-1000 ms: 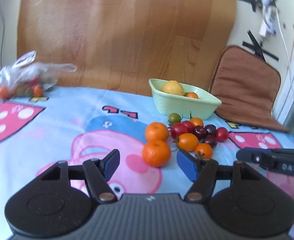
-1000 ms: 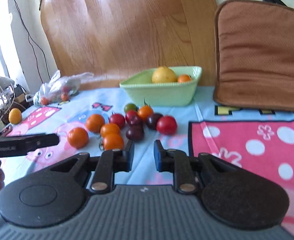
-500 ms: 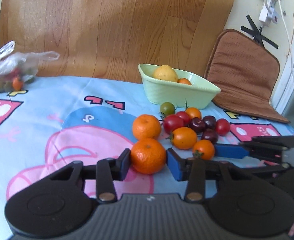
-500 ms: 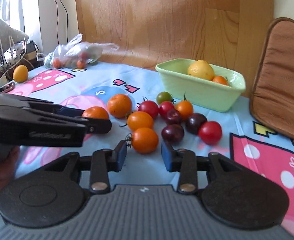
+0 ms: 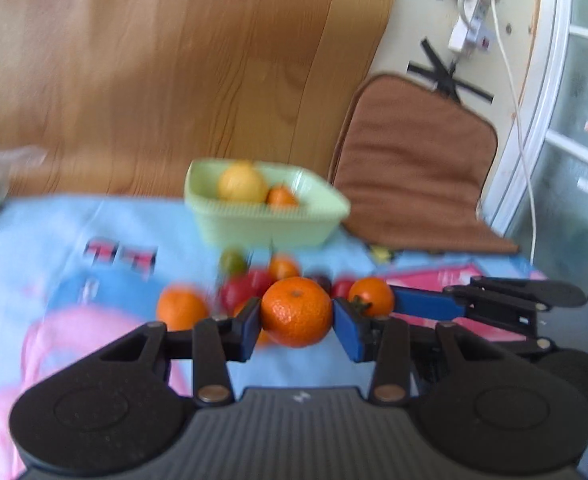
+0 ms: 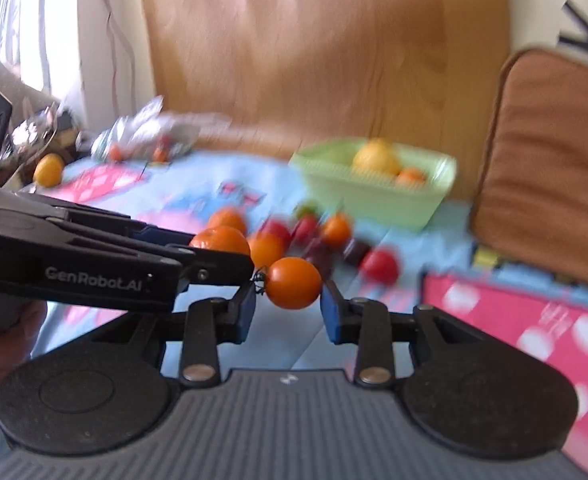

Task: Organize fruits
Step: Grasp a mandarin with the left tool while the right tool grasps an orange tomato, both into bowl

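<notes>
My left hand-held gripper (image 5: 297, 322) pinches a mandarin (image 5: 296, 311) between its blue pads, held above the surface (image 5: 54, 236) with its cartoon-print cloth. My right hand-held gripper (image 6: 288, 305) pinches an orange tomato (image 6: 294, 282), its stem toward nine o'clock. In the left view the right one reaches in from three o'clock beside my mandarin. The green bowl (image 5: 262, 224) sits at twelve o'clock, holding a yellow fruit (image 5: 242, 182) and a small orange one. The remaining fruits (image 6: 325, 236) lie blurred on the cloth between grippers and bowl. A brown cushion (image 5: 409, 176) leans at two o'clock.
</notes>
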A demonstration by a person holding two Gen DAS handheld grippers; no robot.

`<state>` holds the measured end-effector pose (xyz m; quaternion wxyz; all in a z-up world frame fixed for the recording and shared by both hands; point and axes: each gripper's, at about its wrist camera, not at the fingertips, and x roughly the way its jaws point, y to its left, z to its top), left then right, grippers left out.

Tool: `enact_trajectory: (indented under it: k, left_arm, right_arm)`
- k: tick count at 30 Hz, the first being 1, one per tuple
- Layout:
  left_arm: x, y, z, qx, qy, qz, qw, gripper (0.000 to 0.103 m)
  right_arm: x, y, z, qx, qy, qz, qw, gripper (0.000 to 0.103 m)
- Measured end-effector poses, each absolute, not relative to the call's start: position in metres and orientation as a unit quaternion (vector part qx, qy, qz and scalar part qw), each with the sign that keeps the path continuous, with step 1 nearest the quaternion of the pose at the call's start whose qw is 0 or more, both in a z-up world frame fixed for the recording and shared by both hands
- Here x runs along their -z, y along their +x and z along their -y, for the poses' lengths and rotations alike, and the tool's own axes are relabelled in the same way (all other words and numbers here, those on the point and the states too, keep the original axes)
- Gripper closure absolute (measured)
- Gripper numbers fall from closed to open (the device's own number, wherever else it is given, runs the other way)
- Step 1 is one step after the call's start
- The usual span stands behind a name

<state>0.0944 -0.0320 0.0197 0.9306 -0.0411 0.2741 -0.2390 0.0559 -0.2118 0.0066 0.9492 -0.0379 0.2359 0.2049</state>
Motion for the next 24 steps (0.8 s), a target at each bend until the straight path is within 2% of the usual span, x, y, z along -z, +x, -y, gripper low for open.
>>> enact_trajectory:
  k: [7, 13, 18, 20, 21, 24]
  left_arm:
    - [-0.038, 0.186, 0.054, 0.218, -0.023, -0.269, 0.938, 0.064]
    - [-0.016, 0.251, 0.059, 0.195, -0.014, -0.309, 0.931, 0.064]
    - [-0.001, 0.272, 0.065, 0.186, 0.001, -0.332, 0.925, 0.063]
    - [-0.003, 0.272, 0.064, 0.186, 0.008, -0.324, 0.928, 0.052]
    - [-0.006, 0.269, 0.061, 0.184, 0.004, -0.321, 0.929, 0.041]
    - [-0.022, 0.258, 0.046, 0.187, -0.023, -0.306, 0.933, 0.04]
  right_arm:
    - [-0.021, 0.129, 0.231, -0.157, -0.029, -0.202, 0.966, 0.065]
    - [-0.01, 0.186, 0.239, -0.143, -0.027, -0.217, 0.965, 0.065]
    - [0.004, 0.21, 0.236, -0.144, -0.035, -0.236, 0.96, 0.064]
    - [0.009, 0.213, 0.236, -0.143, -0.032, -0.241, 0.959, 0.063]
    - [0.01, 0.214, 0.237, -0.143, -0.031, -0.242, 0.959, 0.062]
    - [0.001, 0.205, 0.24, -0.141, -0.03, -0.226, 0.963, 0.062]
